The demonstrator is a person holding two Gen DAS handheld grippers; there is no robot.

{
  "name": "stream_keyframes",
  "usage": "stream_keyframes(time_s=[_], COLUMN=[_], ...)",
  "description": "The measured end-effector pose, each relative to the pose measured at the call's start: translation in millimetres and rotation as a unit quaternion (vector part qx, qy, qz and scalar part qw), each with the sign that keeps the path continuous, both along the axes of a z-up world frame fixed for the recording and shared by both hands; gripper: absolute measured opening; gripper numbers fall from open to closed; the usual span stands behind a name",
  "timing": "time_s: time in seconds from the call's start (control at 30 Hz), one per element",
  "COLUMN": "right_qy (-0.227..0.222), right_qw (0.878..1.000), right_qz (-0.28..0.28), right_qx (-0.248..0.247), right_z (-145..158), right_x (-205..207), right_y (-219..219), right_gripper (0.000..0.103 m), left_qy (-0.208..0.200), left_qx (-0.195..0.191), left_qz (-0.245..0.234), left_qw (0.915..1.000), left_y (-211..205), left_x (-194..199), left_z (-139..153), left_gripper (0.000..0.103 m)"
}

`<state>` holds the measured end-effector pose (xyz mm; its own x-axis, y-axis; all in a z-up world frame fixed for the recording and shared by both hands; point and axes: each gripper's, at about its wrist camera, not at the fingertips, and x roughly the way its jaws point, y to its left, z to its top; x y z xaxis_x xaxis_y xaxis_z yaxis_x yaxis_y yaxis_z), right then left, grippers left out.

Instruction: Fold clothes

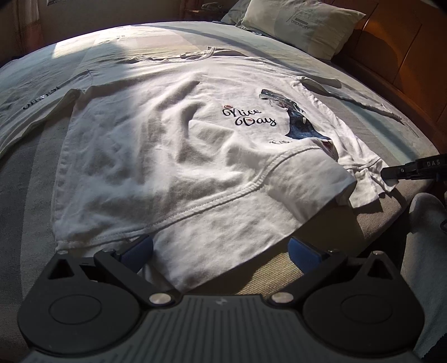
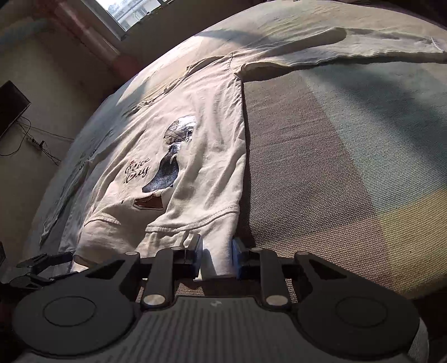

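A white long-sleeved shirt (image 1: 173,145) printed "Nice Day" lies front up on the bed, its near hem folded back on itself. My left gripper (image 1: 220,251) is open at the near hem, blue pads wide apart with the cloth lying between them. In the right wrist view, my right gripper (image 2: 216,254) is shut on the hem corner of the shirt (image 2: 201,173), white cloth pinched between its pads. The same right gripper (image 1: 391,173) shows at the shirt's right hem corner in the left wrist view. The left gripper (image 2: 47,264) appears at the lower left. One sleeve (image 2: 335,50) stretches away across the bed.
The striped bedspread (image 2: 335,167) lies bare to the right of the shirt. A pillow (image 1: 301,25) and a wooden headboard (image 1: 391,55) are at the far right. Another garment with black lettering (image 1: 28,103) lies at the left. A person's grey trouser leg (image 1: 424,251) stands beside the bed.
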<state>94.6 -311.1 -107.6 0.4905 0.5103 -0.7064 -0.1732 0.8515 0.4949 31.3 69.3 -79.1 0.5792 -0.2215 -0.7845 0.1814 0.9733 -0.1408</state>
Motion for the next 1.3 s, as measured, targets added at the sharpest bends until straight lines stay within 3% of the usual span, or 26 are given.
stream_keyframes(time_s=[0.13, 0.23, 0.37, 0.53, 0.6, 0.7, 0.9, 1.07, 1.17, 1.3], right_qy=[-0.006, -0.005, -0.007, -0.008, -0.012, -0.019, -0.02, -0.026, -0.027, -0.028], right_qw=[1.0, 0.999, 0.998, 0.999, 0.999, 0.999, 1.0, 0.999, 0.999, 0.999], right_qz=[0.0, 0.0, 0.002, -0.008, -0.008, -0.009, -0.017, -0.018, -0.018, -0.017], right_qx=[-0.024, -0.044, -0.055, -0.042, -0.042, -0.042, -0.014, -0.015, -0.013, -0.006], right_z=[5.4, 10.0, 13.0, 8.5, 8.4, 8.5, 6.4, 6.6, 6.1, 5.0], right_x=[0.6, 1.9, 0.3, -1.4, -3.2, -5.6, -6.3, -8.3, -9.1, -8.6], right_y=[-8.4, -13.5, -13.7, -3.8, -1.0, 2.0, -0.6, 2.7, 2.5, 1.7], right_gripper=[0.006, 0.008, 0.025, 0.035, 0.044, 0.048, 0.06, 0.065, 0.066, 0.07], left_qy=[0.013, 0.006, -0.02, 0.015, -0.002, -0.003, -0.012, 0.009, -0.011, 0.023], left_qx=[0.029, 0.018, -0.008, -0.119, -0.153, -0.196, -0.245, -0.266, -0.268, -0.362], left_qz=[0.029, 0.053, 0.083, 0.139, 0.146, 0.15, 0.132, 0.181, 0.198, 0.208], left_qw=[0.9991, 0.9984, 0.9963, 0.983, 0.9773, 0.9691, 0.9604, 0.9469, 0.9428, 0.9084], left_y=[13.7, 32.2, 51.2, 84.6, 94.8, 108.1, 123.2, 139.1, 156.9, 173.7], left_x=[-9.0, -17.5, -20.2, -7.3, -11.5, -13.7, -16.4, -11.5, -12.7, -3.3], left_z=[3.5, 12.5, 25.1, 0.1, -2.8, -5.9, -11.7, -2.6, 2.6, -25.3], left_gripper=[0.102, 0.102, 0.102, 0.102, 0.102, 0.102, 0.102, 0.102, 0.102, 0.101])
